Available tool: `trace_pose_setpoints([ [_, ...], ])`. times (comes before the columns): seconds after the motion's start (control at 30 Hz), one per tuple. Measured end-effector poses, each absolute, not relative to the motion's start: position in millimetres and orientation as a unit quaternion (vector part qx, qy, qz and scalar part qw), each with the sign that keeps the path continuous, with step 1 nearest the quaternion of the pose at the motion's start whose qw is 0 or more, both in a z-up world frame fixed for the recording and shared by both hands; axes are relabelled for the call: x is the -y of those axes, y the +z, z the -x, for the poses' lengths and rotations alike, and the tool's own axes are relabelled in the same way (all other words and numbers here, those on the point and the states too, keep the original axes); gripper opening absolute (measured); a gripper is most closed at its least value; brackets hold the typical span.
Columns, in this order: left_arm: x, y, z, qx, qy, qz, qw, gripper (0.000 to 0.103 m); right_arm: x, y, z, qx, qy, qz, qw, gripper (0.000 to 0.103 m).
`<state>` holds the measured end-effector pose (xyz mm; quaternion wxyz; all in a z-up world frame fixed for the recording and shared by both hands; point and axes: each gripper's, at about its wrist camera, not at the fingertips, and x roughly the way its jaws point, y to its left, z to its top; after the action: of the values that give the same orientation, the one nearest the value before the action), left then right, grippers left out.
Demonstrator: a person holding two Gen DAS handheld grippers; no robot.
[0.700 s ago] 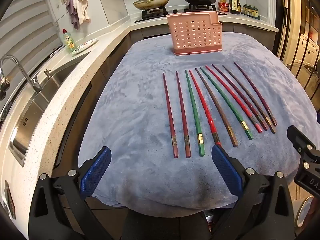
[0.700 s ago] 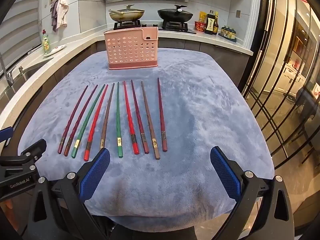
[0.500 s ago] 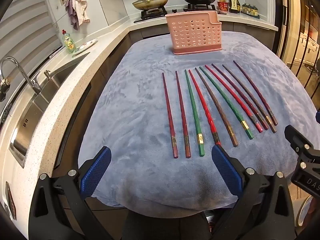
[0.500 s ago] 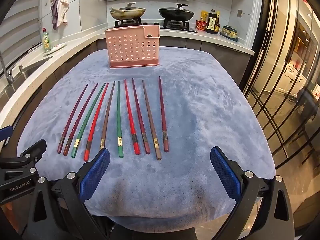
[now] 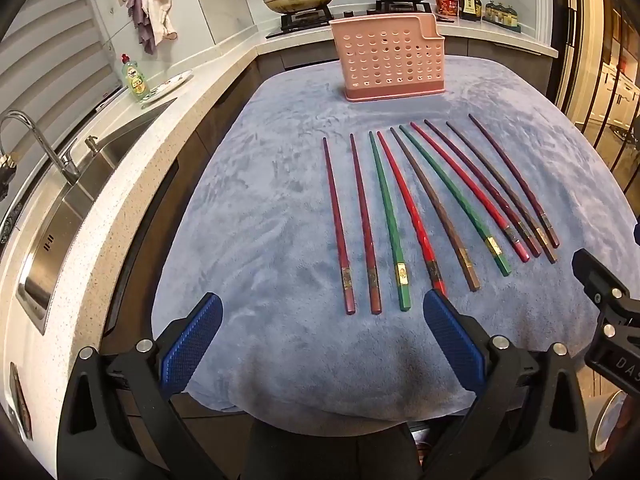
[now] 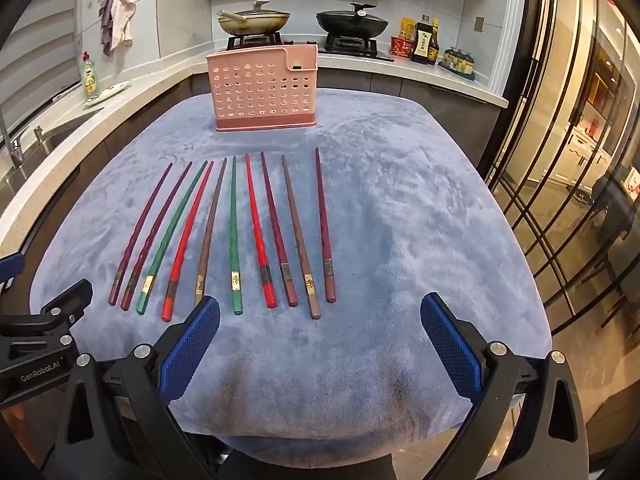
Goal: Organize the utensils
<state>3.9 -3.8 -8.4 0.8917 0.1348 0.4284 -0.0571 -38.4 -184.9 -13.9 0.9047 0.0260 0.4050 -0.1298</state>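
Several chopsticks [image 5: 390, 220] [image 6: 234, 232] in maroon, green, red and brown lie side by side on a blue-grey cloth [image 5: 260, 220] [image 6: 400, 220], thick ends toward me. A pink perforated utensil holder [image 5: 388, 58] [image 6: 264, 88] stands upright at the cloth's far end. My left gripper [image 5: 322, 340] hangs open over the near edge, in front of the leftmost chopsticks. Over the same edge my right gripper [image 6: 320, 340] stands open by the rightmost chopsticks. Neither holds anything.
A steel sink [image 5: 60, 216] with a tap [image 5: 36, 140] runs along the left counter, with a green soap bottle [image 5: 136, 76]. Two pans [image 6: 254, 20] sit on the stove behind the holder. Sauce bottles [image 6: 424, 42] stand at the back right. Glass doors [image 6: 568, 120] line the right.
Both grippers have edged slightly forward over the cloth, so the chopsticks sit a little nearer. Both stay open.
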Motion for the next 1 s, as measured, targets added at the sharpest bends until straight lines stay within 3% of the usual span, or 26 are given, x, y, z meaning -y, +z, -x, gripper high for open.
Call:
trace_pose_setpoints([
  [1.0,2.6,-8.5,3.4,-0.429,-0.062,-0.132,0.892,0.096,182.4,-12.0,44.6,-0.401,-0.132,-0.024,0.906,0.096],
])
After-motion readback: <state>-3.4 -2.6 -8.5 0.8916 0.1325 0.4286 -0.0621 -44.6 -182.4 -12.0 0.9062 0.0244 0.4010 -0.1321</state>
